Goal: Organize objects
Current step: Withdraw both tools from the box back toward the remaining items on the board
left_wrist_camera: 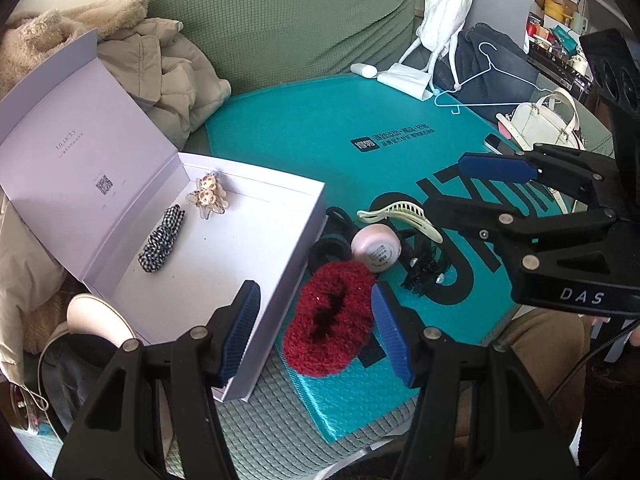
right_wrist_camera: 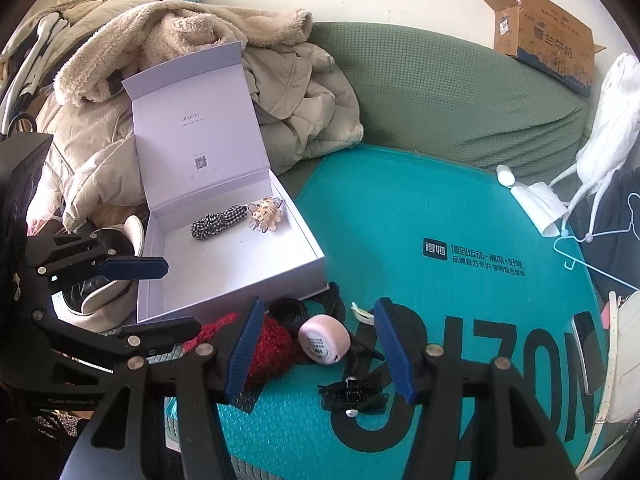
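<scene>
Sorting hair accessories into a box; step in hand looks like pickup approach, both tools over the loose pile.

- Box (left_wrist_camera: pixel 280 240): white, lid up, on green sofa cover at edge of teal mailer bag (left_wrist_camera: pixel 320 128). Inside, by the hinge: checked scrunchie (left_wrist_camera: pixel 162 240) and cat-face clip (left_wrist_camera: pixel 208 196), close together, not touching as far as visible. Rest of the floor bare.
- Pile, just outside box's near wall, on the bag: red fuzzy scrunchie (left_wrist_camera: pixel 328 320), pink round tin (left_wrist_camera: pixel 376 248), cream claw clip (left_wrist_camera: pixel 400 216), black hair ties (left_wrist_camera: pixel 330 250), black bow clip (right_wrist_camera: pixel 352 394).
- Left gripper (left_wrist_camera: pixel 316 332): fingers spread, nothing pinched. Red scrunchie sits in line betw. the pads; contact not apparent, height above it hard to tell.
- Right gripper (right_wrist_camera: pixel 318 348): fingers spread, empty. Tin and bow clip lie in the gap as seen from its camera; which one it's aimed at, can't tell.

Progress est.: 2 items boxed, approx. 5 left out.

Next move, judged: left tool drops lower, closes on the scrunchie (soft, squashes, forgiving grip), lifts over the box wall, lets go on the bare floor. Tin is smooth and round, so needs a centred squeeze.
</scene>
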Demonstrator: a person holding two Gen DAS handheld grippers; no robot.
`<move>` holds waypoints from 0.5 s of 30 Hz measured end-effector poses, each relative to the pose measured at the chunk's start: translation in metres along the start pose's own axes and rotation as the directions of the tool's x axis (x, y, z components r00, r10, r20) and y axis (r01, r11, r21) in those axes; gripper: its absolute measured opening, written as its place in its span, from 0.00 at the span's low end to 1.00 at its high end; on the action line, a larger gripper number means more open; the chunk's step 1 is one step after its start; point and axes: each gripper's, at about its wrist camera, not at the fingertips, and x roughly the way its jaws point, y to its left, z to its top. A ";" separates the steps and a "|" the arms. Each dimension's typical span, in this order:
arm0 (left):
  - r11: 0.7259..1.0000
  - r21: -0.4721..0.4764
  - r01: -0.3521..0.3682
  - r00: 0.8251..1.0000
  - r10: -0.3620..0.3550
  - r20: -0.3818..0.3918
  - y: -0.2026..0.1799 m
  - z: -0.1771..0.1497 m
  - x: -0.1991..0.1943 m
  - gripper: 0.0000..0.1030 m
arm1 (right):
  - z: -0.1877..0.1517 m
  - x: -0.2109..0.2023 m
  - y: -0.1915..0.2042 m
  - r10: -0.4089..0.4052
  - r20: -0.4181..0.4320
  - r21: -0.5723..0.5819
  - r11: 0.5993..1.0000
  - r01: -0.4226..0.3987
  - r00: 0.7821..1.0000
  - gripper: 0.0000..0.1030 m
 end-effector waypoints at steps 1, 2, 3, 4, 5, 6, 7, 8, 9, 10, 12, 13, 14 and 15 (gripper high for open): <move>1.000 -0.005 0.000 1.000 0.000 -0.005 -0.001 -0.002 0.003 0.55 | -0.003 0.000 -0.002 0.001 -0.003 0.001 1.000 -0.001 1.000 0.56; 1.000 -0.010 0.002 1.000 -0.002 -0.008 -0.003 -0.004 0.005 0.55 | -0.006 0.000 -0.004 0.001 -0.005 0.002 1.000 -0.001 1.000 0.56; 1.000 -0.015 0.006 1.000 -0.007 -0.010 -0.004 -0.006 0.006 0.55 | -0.009 0.000 -0.005 0.002 -0.006 0.006 1.000 -0.002 1.000 0.56; 1.000 -0.019 0.012 1.000 -0.012 -0.011 -0.006 -0.008 0.008 0.55 | -0.011 0.000 -0.008 0.005 -0.009 0.009 1.000 -0.005 1.000 0.56; 1.000 -0.023 0.015 1.000 -0.016 -0.012 -0.007 -0.010 0.009 0.55 | -0.014 0.001 -0.010 0.009 -0.013 0.013 1.000 -0.009 1.000 0.56; 0.999 -0.028 0.018 1.000 -0.019 -0.015 -0.008 -0.011 0.012 0.55 | -0.016 0.001 -0.012 0.010 -0.015 0.016 1.000 -0.010 1.000 0.56; 0.999 -0.033 0.027 0.999 -0.028 -0.020 -0.009 -0.013 0.014 0.55 | -0.018 0.002 -0.014 0.011 -0.018 0.018 1.000 -0.011 1.000 0.56; 0.999 -0.034 0.036 0.999 -0.037 -0.023 -0.009 -0.014 0.017 0.55 | -0.019 0.003 -0.015 0.012 -0.018 0.018 1.000 -0.011 1.000 0.56; 0.999 -0.033 0.043 0.999 -0.044 -0.027 -0.010 -0.016 0.019 0.55 | -0.020 0.004 -0.017 0.012 -0.019 0.019 1.000 -0.011 1.000 0.56; 0.998 -0.031 0.049 0.998 -0.050 -0.032 -0.010 -0.017 0.022 0.55 | -0.021 0.006 -0.018 0.011 -0.024 0.022 1.000 -0.011 1.000 0.56; 0.998 -0.028 0.058 0.997 -0.060 -0.040 -0.010 -0.019 0.027 0.55 | -0.025 0.010 -0.021 0.013 -0.033 0.030 0.999 -0.012 0.999 0.56; 0.998 -0.029 0.064 0.997 -0.066 -0.046 -0.010 -0.021 0.030 0.55 | -0.027 0.012 -0.022 0.015 -0.037 0.032 0.999 -0.014 0.999 0.56; 0.997 -0.029 0.069 0.996 -0.071 -0.054 -0.010 -0.022 0.034 0.55 | -0.029 0.014 -0.023 0.017 -0.041 0.036 0.999 -0.015 0.999 0.56; 0.997 -0.025 0.074 0.995 -0.076 -0.067 -0.010 -0.023 0.038 0.55 | -0.031 0.017 -0.024 0.017 -0.044 0.040 0.999 -0.015 0.999 0.56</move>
